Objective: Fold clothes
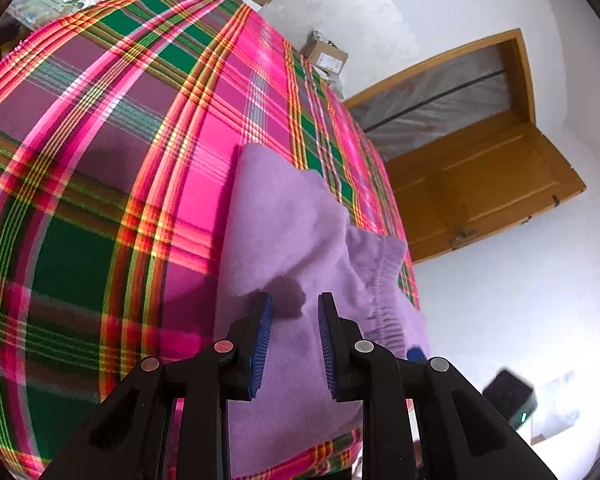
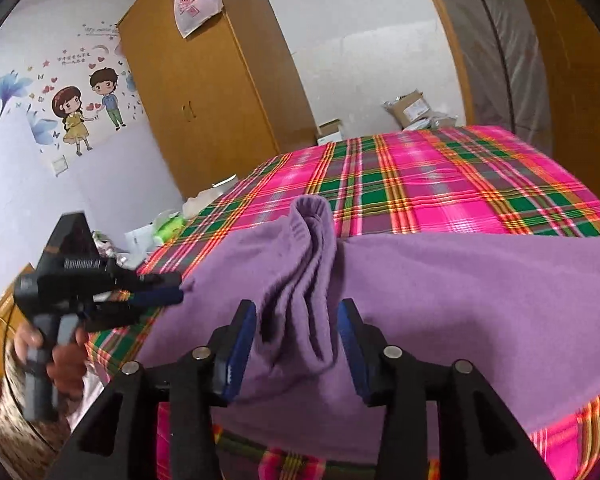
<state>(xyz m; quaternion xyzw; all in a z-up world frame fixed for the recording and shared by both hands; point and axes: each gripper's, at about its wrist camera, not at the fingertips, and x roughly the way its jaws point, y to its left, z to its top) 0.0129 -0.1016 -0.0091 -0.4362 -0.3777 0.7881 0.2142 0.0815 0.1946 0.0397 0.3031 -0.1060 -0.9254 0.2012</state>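
Your left gripper (image 1: 294, 344) has its blue-padded fingers (image 1: 262, 344) spread apart over the purple garment (image 1: 284, 232), and nothing is between them; whether the tips touch the fleece, I cannot tell. Your right gripper (image 2: 296, 352) is also spread wide, and a bunched fold of the same garment with a ribbed cuff (image 2: 312, 216) stands up between the two fingers without being pinched.

The garment lies near the closer edge of the bed, on the plaid bedcover (image 1: 100, 140) in pink, green and yellow. Its elastic hem (image 1: 384, 292) is gathered just beside the left gripper.

From the right wrist camera you see your left hand (image 2: 56, 364) on the handle of the other gripper, at the garment's edge.

Further out stand a wooden wardrobe (image 2: 220, 92) with a white plastic bag (image 2: 194, 0) bearing red print too small to read, cartoon wall stickers (image 2: 88, 108) with unreadable script, and cardboard boxes (image 1: 326, 56).
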